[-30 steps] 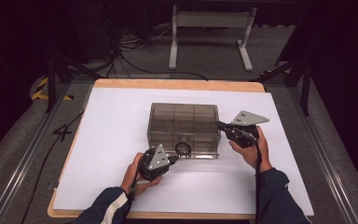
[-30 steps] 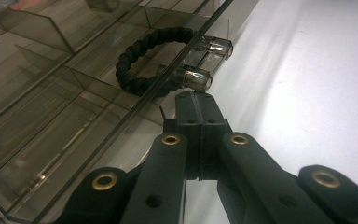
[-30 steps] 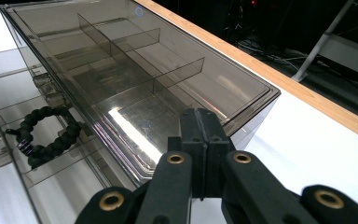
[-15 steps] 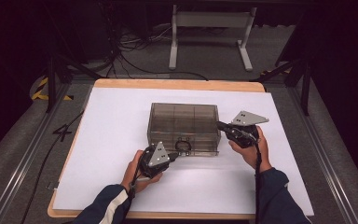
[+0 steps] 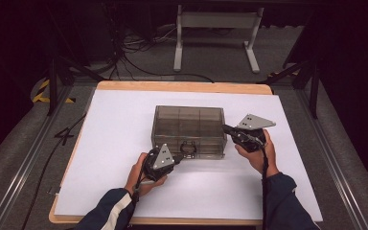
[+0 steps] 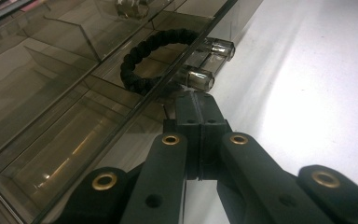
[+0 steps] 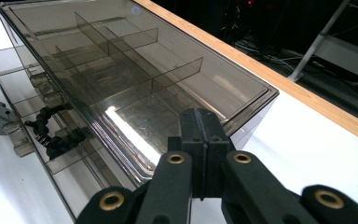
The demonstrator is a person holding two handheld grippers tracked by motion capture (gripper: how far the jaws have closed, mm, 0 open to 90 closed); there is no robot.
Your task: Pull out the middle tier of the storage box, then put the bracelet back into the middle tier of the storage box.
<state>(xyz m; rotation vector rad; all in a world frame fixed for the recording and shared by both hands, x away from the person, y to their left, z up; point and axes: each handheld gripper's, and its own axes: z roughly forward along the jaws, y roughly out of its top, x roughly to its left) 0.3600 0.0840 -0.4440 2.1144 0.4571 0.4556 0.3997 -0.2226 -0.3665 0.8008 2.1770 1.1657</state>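
Box (image 5: 189,125): smoky clear plastic, rectangular, split inside by dividers into compartments; lid was closed on top.
Box place: sat flat near the middle of the white desk (image 5: 115,124), long side toward the person.
Drawer (image 6: 51,154): front tray was pulled out a little at the near side, with two clear knobs on its front.
Bracelet (image 5: 188,148): black braided cord loop, lay in the drawer's middle compartment, just behind the knobs.

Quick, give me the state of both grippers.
Left gripper: closed, holding nothing, tips at the box front by the bracelet.
Right gripper: closed, holding nothing, at the box's right end.
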